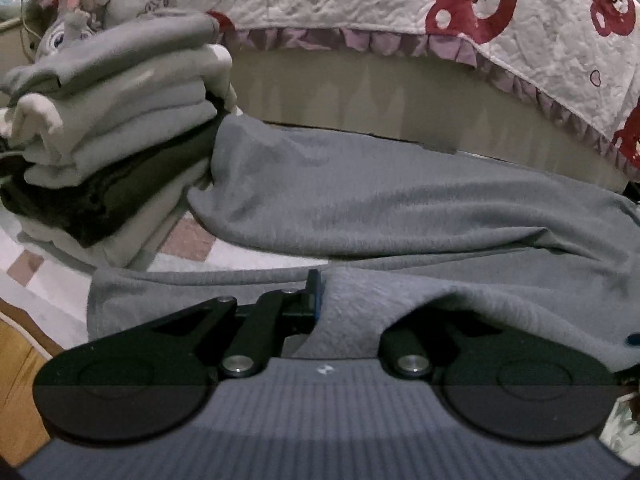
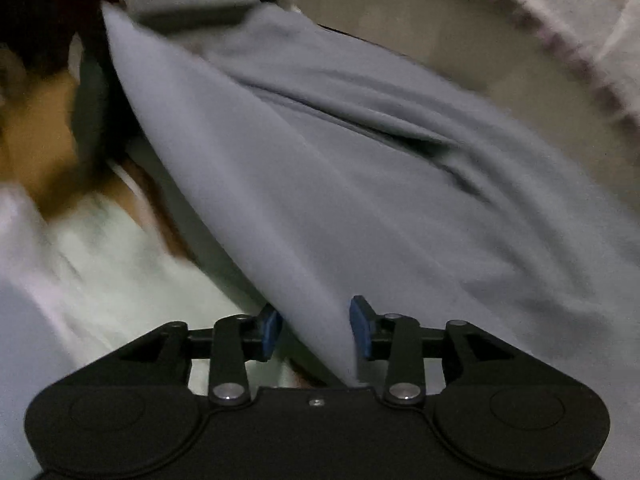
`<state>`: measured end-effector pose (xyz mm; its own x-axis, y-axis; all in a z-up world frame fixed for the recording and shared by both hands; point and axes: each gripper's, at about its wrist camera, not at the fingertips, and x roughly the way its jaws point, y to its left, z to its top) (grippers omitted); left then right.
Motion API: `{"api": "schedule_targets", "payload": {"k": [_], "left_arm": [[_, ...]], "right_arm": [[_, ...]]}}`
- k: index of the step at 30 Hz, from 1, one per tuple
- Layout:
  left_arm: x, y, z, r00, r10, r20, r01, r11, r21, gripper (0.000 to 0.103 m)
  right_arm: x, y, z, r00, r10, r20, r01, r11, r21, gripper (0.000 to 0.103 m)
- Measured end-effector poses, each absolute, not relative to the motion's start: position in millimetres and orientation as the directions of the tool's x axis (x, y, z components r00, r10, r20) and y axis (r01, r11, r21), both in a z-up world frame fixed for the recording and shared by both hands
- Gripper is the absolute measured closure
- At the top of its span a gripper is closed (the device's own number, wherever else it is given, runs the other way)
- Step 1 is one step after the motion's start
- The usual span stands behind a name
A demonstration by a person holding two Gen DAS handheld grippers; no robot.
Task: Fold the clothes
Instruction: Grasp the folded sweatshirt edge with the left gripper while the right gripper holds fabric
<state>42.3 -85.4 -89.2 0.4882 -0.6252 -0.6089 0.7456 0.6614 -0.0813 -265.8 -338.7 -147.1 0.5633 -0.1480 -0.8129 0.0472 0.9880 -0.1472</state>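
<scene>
A grey fleece garment (image 1: pixel 400 200) lies spread across the bed. My left gripper (image 1: pixel 324 296) is shut on its near edge. Only the left fingertip (image 1: pixel 313 292) shows, because cloth drapes over the other. In the blurred right wrist view, the same grey garment (image 2: pixel 360 184) rises as a taut fold from my right gripper (image 2: pixel 315 328). The blue pads (image 2: pixel 270 330) press a thick bunch of the cloth from both sides. The fold's left edge hangs above the sheet.
A stack of folded clothes (image 1: pixel 116 128) in grey, cream and black sits at the left, touching the garment's far end. A beige headboard (image 1: pixel 400 96) and a bear-print quilt (image 1: pixel 480 12) lie behind. Plush toys (image 1: pixel 80 4) are at the far left, and wooden floor (image 1: pixel 20 360) at the lower left.
</scene>
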Motion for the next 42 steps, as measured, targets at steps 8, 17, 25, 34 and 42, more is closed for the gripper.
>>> {"api": "schedule_targets", "payload": {"k": [8,17,25,34,42], "left_arm": [[49,-72,-81,0.494,-0.653,-0.574,0.724,0.675,-0.146,0.097],[54,-71,-91,0.479,-0.659,-0.580,0.729,0.667,-0.155,0.097],[29,-63,-57,0.467,-0.653,-0.596,0.742,0.656,-0.136,0.098],[-4,-35,-24,0.422,-0.675,-0.606,0.750,0.635,-0.186,0.098],[68,-114,-33,0.429,-0.600,-0.675,0.771,0.633,-0.073,0.097]], "right_arm": [[-318,-423,-157,0.401,-0.561,-0.724,0.404,0.818,-0.409,0.062],[-364,-511,-174,0.214,-0.744,-0.633,0.745,0.544,-0.387,0.090],[-386,-503,-93,0.259,-0.868,-0.424,0.909,0.368,-0.197,0.102],[-423,-487,-69,0.186,-0.901,-0.391,0.934,0.285,-0.213,0.102],[-375,-516,-65,0.230,-0.914,-0.333,0.923,0.314,-0.221,0.100]]}}
